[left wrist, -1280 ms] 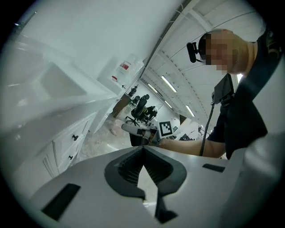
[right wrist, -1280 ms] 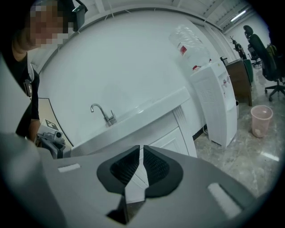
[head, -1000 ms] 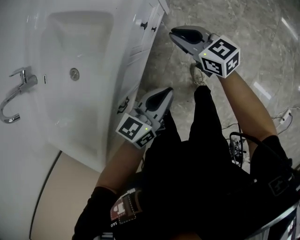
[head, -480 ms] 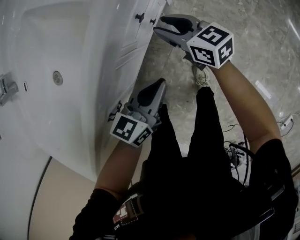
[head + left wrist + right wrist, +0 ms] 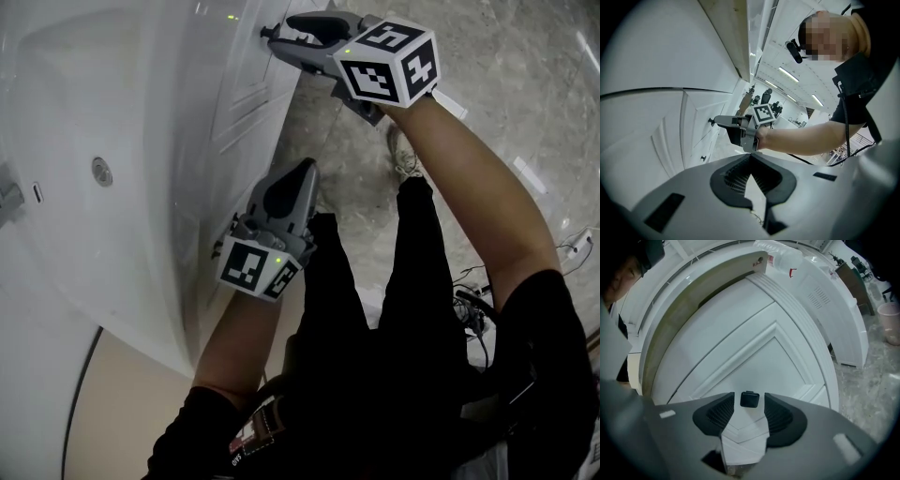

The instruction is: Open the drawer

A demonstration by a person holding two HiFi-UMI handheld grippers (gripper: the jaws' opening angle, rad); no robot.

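**Right gripper** (image 5: 749,397): its two fingers are released and spread, having just been opening. One black square knob (image 5: 749,400) stands between them with a gap at either pad, so nothing is grasped. The knob is fixed to the white panelled drawer front (image 5: 759,343). This front forms part of the cabinet (image 5: 248,103) below the basin and lies at the cabinet's far end in the head view.

**Left gripper** (image 5: 750,156): its two fingers are clenched tip to tip on nothing. It hangs just beside the cabinet face, nearer the person and well apart from the right gripper, and points toward it. The left gripper view shows two knobs: the one at the right gripper and a second knob (image 5: 703,158) lower on the cabinet.

**Marker cubes**: there are two, the right cube (image 5: 386,61) and the left cube (image 5: 258,267), one behind each pair of fingers.

**Forearms**: two bare forearms, the right forearm (image 5: 478,178) and the left forearm (image 5: 239,337).

**Surroundings**: one white basin (image 5: 84,84) with one round drain (image 5: 101,171), above a grey marbled floor (image 5: 525,84).
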